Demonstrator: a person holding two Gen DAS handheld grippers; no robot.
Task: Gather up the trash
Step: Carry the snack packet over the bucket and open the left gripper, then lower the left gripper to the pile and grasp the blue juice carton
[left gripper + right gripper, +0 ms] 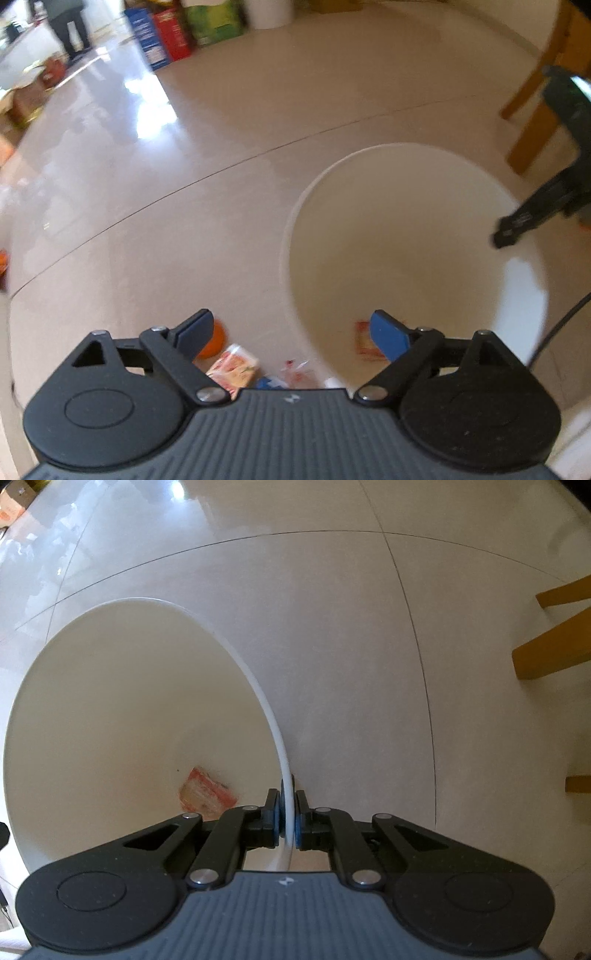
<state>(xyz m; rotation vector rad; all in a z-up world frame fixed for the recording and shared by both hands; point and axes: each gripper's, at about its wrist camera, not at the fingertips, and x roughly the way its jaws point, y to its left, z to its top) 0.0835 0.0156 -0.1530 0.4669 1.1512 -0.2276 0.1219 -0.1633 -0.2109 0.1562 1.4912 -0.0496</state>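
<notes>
The right gripper (289, 814) is clamped on the white bin's (110, 686) thin rim. The left gripper (291, 338) gapes empty at lower centre, just above a carton (232, 369) and clear wrapper (297, 373) on the floor — light, crushable, probably slippery; pinch the carton's flat sides.

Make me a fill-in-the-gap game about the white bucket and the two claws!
1. The right claw is shut on the bucket's ____.
2. The wrapper lying inside the white bucket is mostly ____ in colour.
3. The left claw is wide ____, with nothing held between its fingers.
4. The snack packet and orange ball lie on the floor ____ the bucket.

Missing words: rim; red; open; outside
</notes>
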